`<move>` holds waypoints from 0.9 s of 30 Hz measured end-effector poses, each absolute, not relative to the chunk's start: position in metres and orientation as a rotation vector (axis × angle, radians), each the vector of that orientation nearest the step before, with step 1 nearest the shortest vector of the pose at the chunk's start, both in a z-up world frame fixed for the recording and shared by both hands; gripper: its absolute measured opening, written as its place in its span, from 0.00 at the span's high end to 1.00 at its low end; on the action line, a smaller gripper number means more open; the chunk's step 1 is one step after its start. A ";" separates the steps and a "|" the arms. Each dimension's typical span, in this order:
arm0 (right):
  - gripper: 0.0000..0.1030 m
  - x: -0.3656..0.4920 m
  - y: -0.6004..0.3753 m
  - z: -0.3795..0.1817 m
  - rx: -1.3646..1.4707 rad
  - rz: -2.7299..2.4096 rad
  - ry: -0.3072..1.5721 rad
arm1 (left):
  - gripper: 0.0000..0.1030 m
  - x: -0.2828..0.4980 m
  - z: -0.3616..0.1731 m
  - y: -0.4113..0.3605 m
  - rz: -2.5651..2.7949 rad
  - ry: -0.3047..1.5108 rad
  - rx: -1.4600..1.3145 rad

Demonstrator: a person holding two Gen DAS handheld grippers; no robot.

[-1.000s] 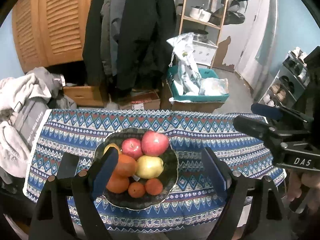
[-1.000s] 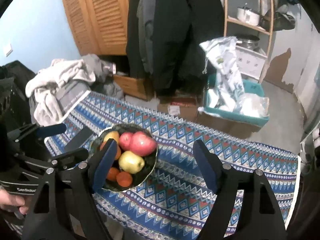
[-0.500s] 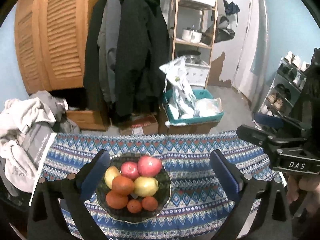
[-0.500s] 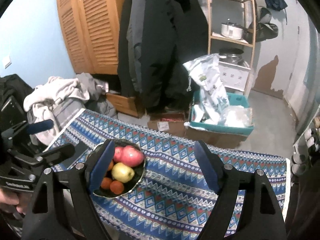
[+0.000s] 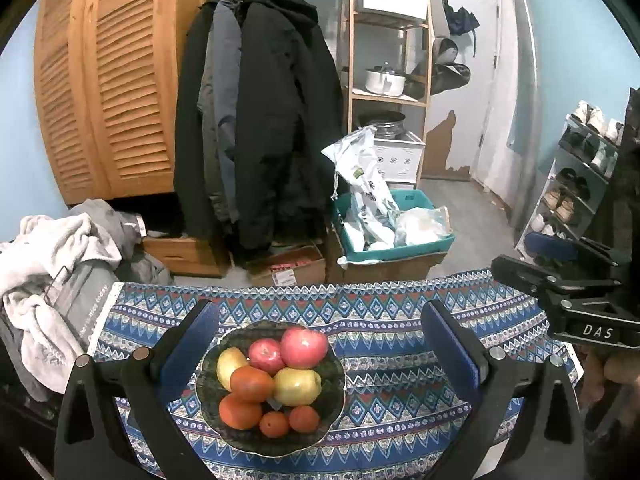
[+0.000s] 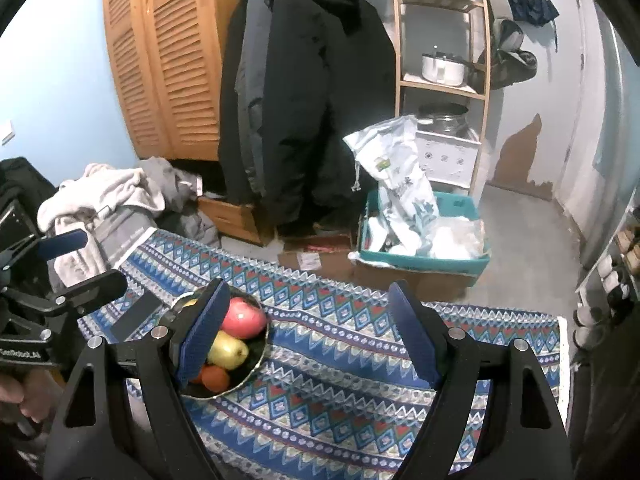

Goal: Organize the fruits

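Your left gripper (image 5: 320, 344) is spread wide with nothing between the blue pads, hovering above the near edge of the table, and the fruit plate sits right in the gap as its camera sees it. Your right gripper (image 6: 308, 332) is just as wide apart and empty too, held off to the right side of the table over the patterned tablecloth (image 6: 360, 360); you can see its black body poking in at the right of the left wrist view.

All the fruit is piled on one dark plate (image 5: 336, 400) toward the left part of the table. On it you've got two red apples (image 5: 304, 347) at the back, touching each other, a yellow apple (image 5: 297, 386) in the middle, another yellowish fruit (image 5: 229, 364) at the back left, and several oranges (image 5: 240, 411) along the front and left, all bunched up and touching. In the right wrist view the left finger pad covers about half the plate.

Behind the table there's a rack of dark coats (image 5: 264, 120), a teal bin (image 5: 400, 246) stuffed with bags, and a heap of laundry (image 5: 52, 248) just off the table's left end.
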State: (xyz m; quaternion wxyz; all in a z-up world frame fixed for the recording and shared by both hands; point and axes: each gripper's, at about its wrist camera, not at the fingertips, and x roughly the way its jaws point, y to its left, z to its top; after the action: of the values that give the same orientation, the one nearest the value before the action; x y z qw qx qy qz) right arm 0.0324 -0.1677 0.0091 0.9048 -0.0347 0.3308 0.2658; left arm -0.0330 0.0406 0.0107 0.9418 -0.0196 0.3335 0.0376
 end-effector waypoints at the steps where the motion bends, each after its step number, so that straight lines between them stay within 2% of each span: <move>1: 0.22 0.033 -0.169 0.009 -0.069 0.546 0.684 | 0.01 -0.032 0.011 0.040 0.076 0.681 -0.041; 27: 0.22 0.038 -0.173 0.006 -0.062 0.540 0.691 | 0.01 -0.031 0.011 0.039 0.091 0.683 -0.040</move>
State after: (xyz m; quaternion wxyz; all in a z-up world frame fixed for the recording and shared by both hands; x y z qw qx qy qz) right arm 0.0384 -0.1733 0.0061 0.9050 -0.0302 0.3343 0.2615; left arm -0.0307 0.0390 0.0110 0.9411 -0.0194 0.3347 0.0447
